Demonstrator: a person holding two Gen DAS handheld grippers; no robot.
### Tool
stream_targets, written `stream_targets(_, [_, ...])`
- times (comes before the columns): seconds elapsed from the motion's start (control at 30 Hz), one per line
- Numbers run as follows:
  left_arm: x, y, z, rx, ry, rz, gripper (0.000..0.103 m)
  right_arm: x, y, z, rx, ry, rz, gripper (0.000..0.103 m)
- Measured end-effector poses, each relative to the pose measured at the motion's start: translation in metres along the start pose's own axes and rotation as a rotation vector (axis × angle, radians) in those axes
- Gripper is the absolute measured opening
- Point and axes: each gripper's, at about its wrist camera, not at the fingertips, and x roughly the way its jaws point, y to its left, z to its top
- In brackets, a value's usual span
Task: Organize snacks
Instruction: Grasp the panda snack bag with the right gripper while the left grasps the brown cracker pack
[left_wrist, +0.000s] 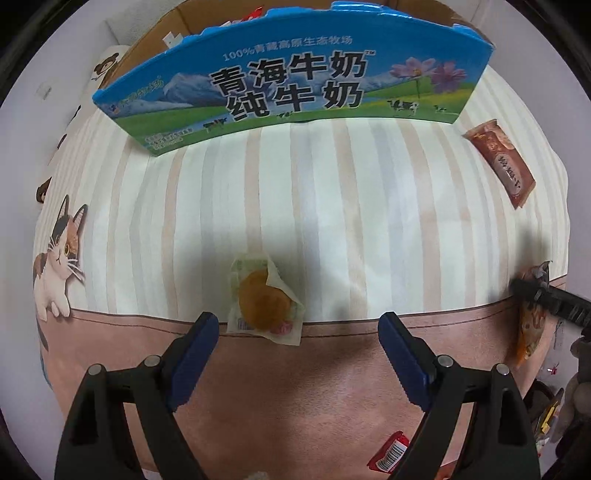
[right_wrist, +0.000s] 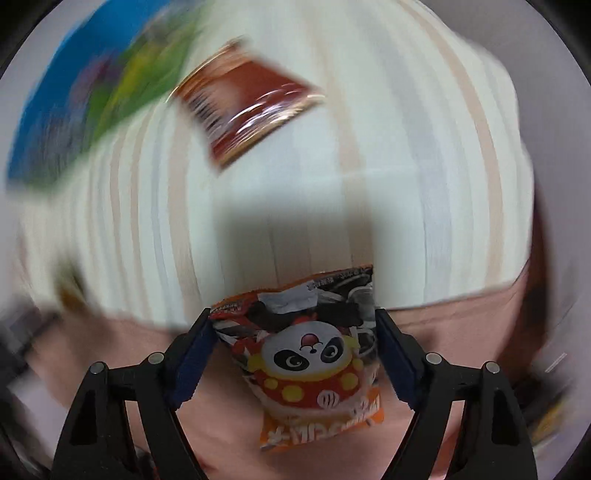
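My left gripper (left_wrist: 299, 325) is open and empty, its blue pads on either side of and just behind a clear-wrapped round golden pastry (left_wrist: 264, 301) lying on the striped cloth. A blue milk carton box (left_wrist: 291, 81) stands at the far edge with packets inside. A brown snack packet (left_wrist: 500, 164) lies at the right. My right gripper (right_wrist: 293, 325) is shut on an orange panda snack bag (right_wrist: 312, 354), held above the cloth; it also shows at the right edge of the left wrist view (left_wrist: 532, 314). The brown packet (right_wrist: 247, 99) and the box (right_wrist: 74, 92) are blurred ahead.
A red packet (left_wrist: 389, 452) lies near the cloth's front edge. The cloth (left_wrist: 332, 203) has a cat print (left_wrist: 59, 266) at the left and a pink border in front. Clutter sits beyond the right edge (left_wrist: 554, 406).
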Motion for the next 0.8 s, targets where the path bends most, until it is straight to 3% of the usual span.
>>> stream_targets(0.03, [0.0, 0.0, 0.0, -0.003, 0.002, -0.001, 0.088, -0.003, -0.01, 0.002, 0.081, -0.012, 0.07, 0.085])
stream_targets(0.1, [-0.001, 0.0, 0.0, 0.0, 0.0, -0.003, 0.088, -0.009, -0.017, 0.004, 0.124, -0.01, 0.102, 0.086])
stream_targets(0.2, [-0.004, -0.008, 0.004, 0.006, -0.006, -0.016, 0.088, -0.023, -0.016, 0.0, 0.046, -0.04, 0.051, 0.095])
stream_targets(0.37, [-0.006, -0.034, 0.01, 0.027, 0.0, -0.038, 0.088, 0.004, -0.015, -0.025, -0.013, 0.037, 0.019, 0.095])
stream_targets(0.4, [-0.007, -0.042, 0.013, 0.034, 0.002, -0.041, 0.088, 0.007, -0.017, -0.028, -0.005, 0.005, 0.009, 0.09])
stream_targets(0.43, [-0.008, -0.049, 0.016, 0.039, 0.005, -0.045, 0.088, 0.007, -0.018, -0.029, 0.003, -0.017, -0.006, 0.076])
stream_targets(0.5, [-0.014, -0.067, 0.025, 0.045, 0.012, -0.061, 0.088, -0.002, -0.025, -0.029, 0.024, -0.084, -0.036, 0.066])
stream_targets(0.63, [-0.024, -0.11, 0.057, 0.023, 0.026, -0.15, 0.088, -0.028, -0.055, -0.02, 0.125, -0.178, 0.0, 0.062])
stream_targets(0.8, [-0.014, -0.159, 0.108, -0.09, 0.088, -0.269, 0.088, -0.049, -0.089, 0.001, 0.192, -0.218, 0.029, 0.062])
